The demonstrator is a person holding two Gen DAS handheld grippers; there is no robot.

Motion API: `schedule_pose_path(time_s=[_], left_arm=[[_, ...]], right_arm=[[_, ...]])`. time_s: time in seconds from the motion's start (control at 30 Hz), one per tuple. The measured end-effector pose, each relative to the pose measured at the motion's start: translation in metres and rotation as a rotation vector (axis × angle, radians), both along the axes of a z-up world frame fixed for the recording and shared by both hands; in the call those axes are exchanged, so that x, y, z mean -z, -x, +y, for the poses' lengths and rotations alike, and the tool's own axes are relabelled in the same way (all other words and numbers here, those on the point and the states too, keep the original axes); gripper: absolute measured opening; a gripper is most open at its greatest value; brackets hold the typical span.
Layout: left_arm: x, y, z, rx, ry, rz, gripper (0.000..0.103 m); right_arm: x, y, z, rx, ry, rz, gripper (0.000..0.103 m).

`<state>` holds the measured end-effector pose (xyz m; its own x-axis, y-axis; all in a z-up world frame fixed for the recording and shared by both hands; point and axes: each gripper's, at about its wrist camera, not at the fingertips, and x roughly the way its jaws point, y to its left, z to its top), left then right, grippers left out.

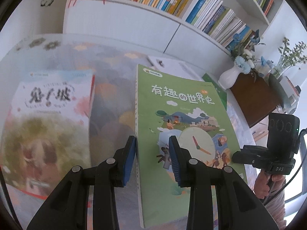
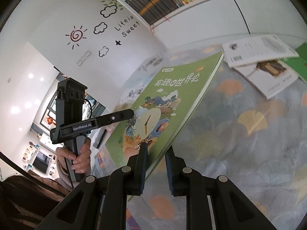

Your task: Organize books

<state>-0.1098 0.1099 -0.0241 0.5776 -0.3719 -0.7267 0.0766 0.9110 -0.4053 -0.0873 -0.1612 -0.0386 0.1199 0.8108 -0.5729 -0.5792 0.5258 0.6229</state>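
Green book [image 1: 184, 126] gripped from both sides above a patterned table [image 2: 249, 134].
Left gripper [image 1: 152, 158] clamped on its spine edge, right gripper [image 2: 156, 169] clamped on the opposite edge; tilted, lifted clear, white bookshelf [image 1: 134, 17] behind.

I see the table [image 2: 249, 153] under a cloth printed with grey, blue and orange fan-shaped leaves. To the left of my left gripper [image 1: 152, 153] a pale book [image 1: 48, 115] with a red edge lies flat on it, blurred. Ahead and to the right of my right gripper [image 2: 156, 164] three more lie on the cloth: a white book [image 2: 255, 49] overlapping a second white one [image 2: 272, 78], and a green book [image 2: 299, 61] at the far right. From the left view, a white vase [image 1: 229, 77] of blue flowers stands far ahead to the right.
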Motion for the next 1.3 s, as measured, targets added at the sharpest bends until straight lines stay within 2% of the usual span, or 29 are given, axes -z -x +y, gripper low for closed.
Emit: schedule_pose_path(time_s=[0.23,0.5,0.53,0.63,0.83,1.0,1.3], left_arm=[[-0.024,0.004,0.034,-0.038,-0.008,-0.05,0.031],[-0.039,0.01,0.084,-0.103,-0.042,-0.086,0.031],[-0.039,0.01,0.09,-0.112,-0.045,-0.089,0.034],[-0.039,0.012,0.106,-0.142,-0.059,-0.096,0.035],[-0.024,0.014,0.148,-0.181,-0.003,-0.062,0.035],[-0.009,0.018,0.171,-0.218,-0.017,-0.039,0.035],[0.032,0.016,0.198,-0.204,0.04,0.021,0.035]], right_arm=[[-0.024,-0.004,0.035,-0.04,-0.015,-0.058,0.017],[-0.028,-0.014,0.085,-0.114,-0.035,-0.062,0.018],[-0.029,-0.015,0.095,-0.126,-0.035,-0.065,0.018],[-0.028,-0.017,0.117,-0.152,-0.037,-0.061,0.018],[-0.021,-0.021,0.159,-0.205,-0.03,-0.032,0.019],[-0.007,-0.025,0.184,-0.24,-0.025,-0.003,0.019],[0.036,-0.034,0.208,-0.26,-0.013,0.098,0.019]])
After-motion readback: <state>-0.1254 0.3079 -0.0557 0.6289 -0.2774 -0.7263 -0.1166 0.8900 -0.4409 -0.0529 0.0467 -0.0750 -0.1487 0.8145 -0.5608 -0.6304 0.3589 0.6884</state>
